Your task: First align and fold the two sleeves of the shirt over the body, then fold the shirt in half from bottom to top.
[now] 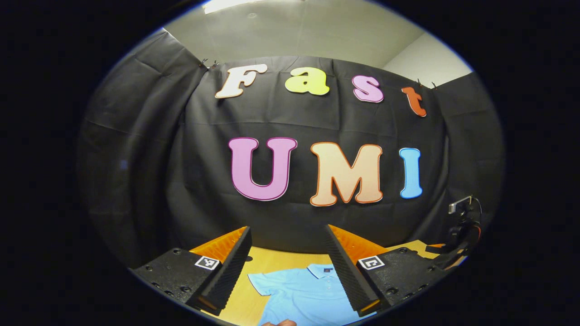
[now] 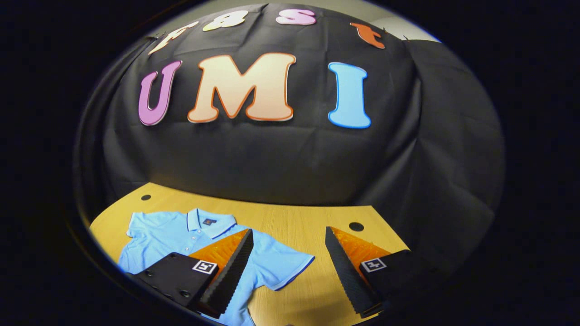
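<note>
The shirt (image 2: 190,240) is being approached by both open, empty tongs (image 2: 287,271), its right sleeve (image 2: 285,265) lying nearest the right ones.

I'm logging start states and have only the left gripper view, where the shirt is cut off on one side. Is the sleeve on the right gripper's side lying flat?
Observer: Yes. In the right gripper view that sleeve lies spread flat on the table, not yet folded over the body.
Operator: Is the right gripper holding any cloth?
Observer: No. The right gripper is open and grips nothing, with the sleeve's hem between its fingers.
Operator: And the table past the shirt?
Observer: Bare wood with a round hole near the back edge.
</note>
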A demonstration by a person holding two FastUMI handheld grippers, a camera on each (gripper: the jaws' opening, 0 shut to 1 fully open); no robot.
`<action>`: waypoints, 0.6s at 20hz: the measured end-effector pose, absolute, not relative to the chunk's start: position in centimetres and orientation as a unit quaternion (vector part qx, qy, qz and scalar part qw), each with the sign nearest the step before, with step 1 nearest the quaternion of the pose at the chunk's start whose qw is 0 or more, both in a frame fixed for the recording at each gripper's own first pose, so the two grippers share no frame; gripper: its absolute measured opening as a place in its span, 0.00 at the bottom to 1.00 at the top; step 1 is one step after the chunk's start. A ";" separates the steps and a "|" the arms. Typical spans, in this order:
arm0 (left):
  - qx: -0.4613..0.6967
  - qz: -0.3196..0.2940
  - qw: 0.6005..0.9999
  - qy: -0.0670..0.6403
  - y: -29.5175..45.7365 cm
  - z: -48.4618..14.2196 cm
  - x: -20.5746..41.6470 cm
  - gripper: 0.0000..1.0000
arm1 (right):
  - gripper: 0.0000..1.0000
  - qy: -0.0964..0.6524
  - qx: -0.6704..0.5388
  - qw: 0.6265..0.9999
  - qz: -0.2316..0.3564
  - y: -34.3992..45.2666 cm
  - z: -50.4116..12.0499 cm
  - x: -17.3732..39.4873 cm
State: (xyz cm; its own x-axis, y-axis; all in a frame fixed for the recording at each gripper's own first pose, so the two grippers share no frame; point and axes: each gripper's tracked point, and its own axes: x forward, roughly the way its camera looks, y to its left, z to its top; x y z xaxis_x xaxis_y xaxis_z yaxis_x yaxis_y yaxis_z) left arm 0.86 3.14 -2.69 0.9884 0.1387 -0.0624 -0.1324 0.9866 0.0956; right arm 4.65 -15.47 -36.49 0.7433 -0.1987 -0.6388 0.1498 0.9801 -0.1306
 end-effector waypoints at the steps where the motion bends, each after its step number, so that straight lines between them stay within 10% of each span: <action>1: 0.047 0.071 0.996 0.037 3.5 -2.7 0.9 0.94 | 0.99 0.364 -0.039 0.926 -0.092 -15.6 -38.2 4.4; 12: 0.065 0.114 0.990 0.059 7.4 -4.0 1.0 0.94 | 1.00 0.484 -0.040 0.869 -0.095 -17.3 -50.1 1.7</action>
